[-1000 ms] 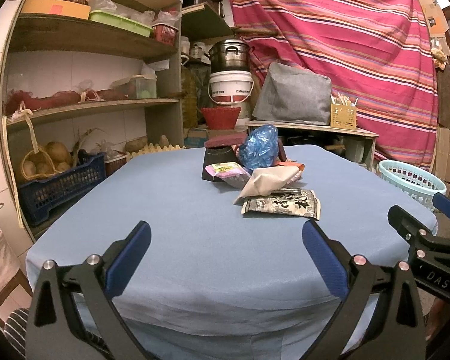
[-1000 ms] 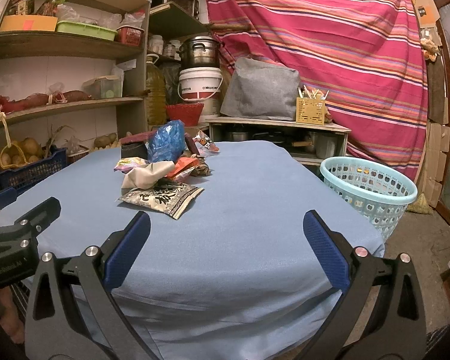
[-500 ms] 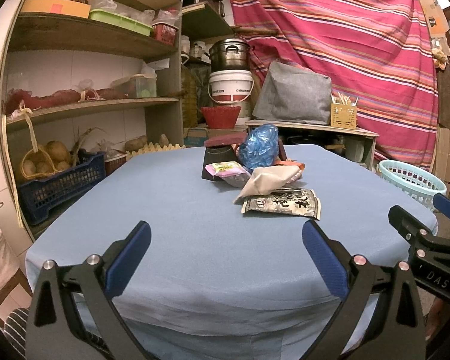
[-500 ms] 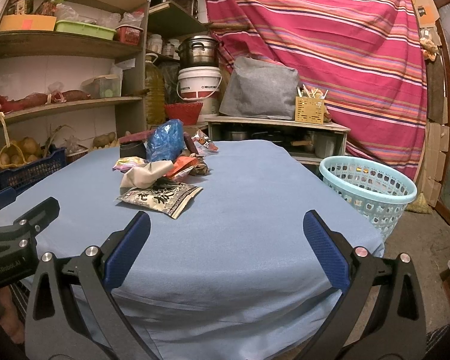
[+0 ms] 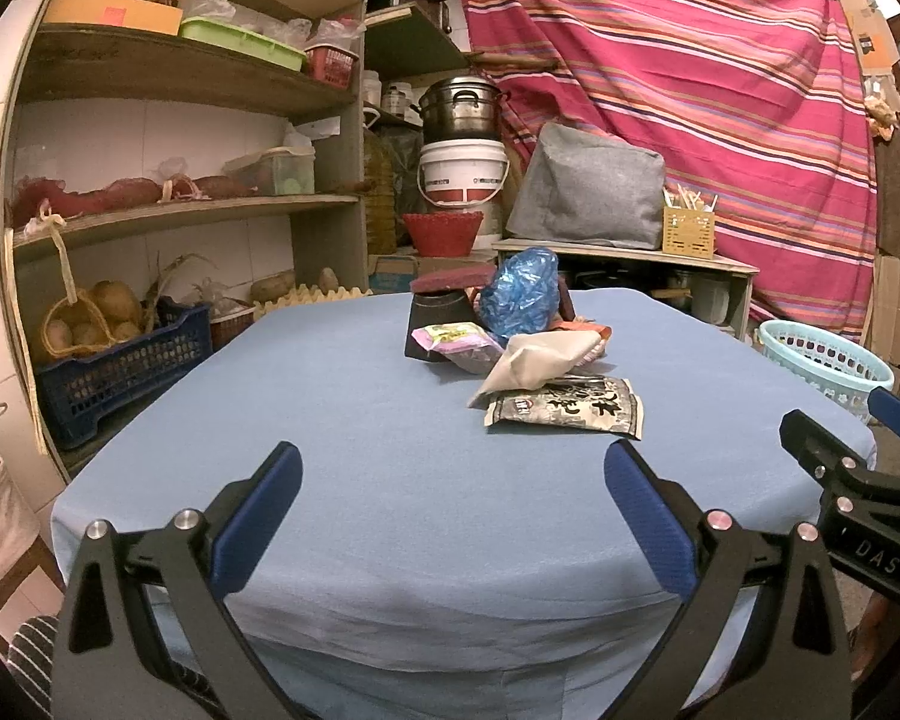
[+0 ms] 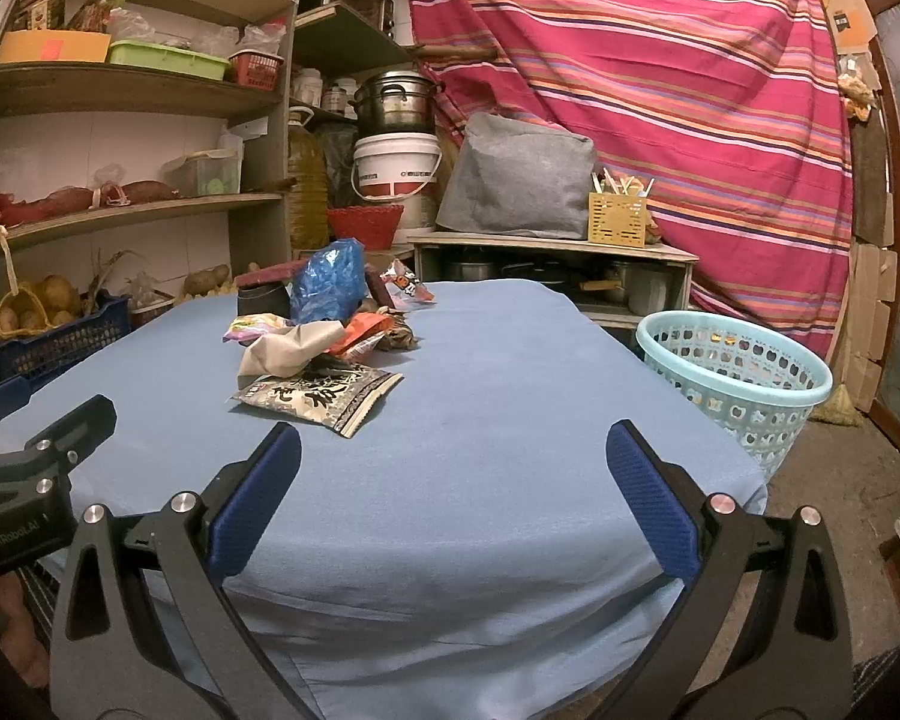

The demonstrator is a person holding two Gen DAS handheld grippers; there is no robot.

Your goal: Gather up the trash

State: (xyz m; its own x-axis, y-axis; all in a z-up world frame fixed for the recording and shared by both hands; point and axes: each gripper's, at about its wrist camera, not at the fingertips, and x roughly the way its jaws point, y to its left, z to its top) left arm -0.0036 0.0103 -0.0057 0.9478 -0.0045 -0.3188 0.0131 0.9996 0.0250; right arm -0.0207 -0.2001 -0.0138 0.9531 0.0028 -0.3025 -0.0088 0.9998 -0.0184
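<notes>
left gripper (image 5: 453,477): fingers spread wide, nothing between the blue pads, held over the near edge of the table; its black body also shows at the left edge of the right wrist view.
right gripper (image 6: 453,462): fingers spread wide too, nothing held, over the near edge of the table; one of its fingers shows at the right edge of the left wrist view.
table (image 6: 510,396): covered in a plain blue cloth that hangs over the front edge.
trash pile (image 6: 324,336): a loose heap of wrappers near the middle of the table, towards the far side, well apart from both grippers.
black-and-white packet (image 5: 567,408): lies flat on the cloth at the near side of the pile, the piece closest to the grippers.
beige wrapper (image 5: 537,363): crumpled, resting partly on the far edge of the black-and-white packet.
blue plastic bag (image 5: 525,297): bunched up, standing tallest in the pile.
pink-and-yellow wrapper (image 5: 450,339): at the left side of the pile, just in front of a dark container.
dark container (image 5: 438,318): behind the wrappers, a dark red pad on top of it.
orange wrapper (image 6: 363,333): tucked in behind the beige wrapper.
laundry basket (image 6: 735,381): pale turquoise, perforated, on the floor to the right of the table.
shelves (image 5: 168,204): on the left, stacked with boxes, tubs and produce.
striped cloth (image 6: 630,78): red, hung across the back wall.
</notes>
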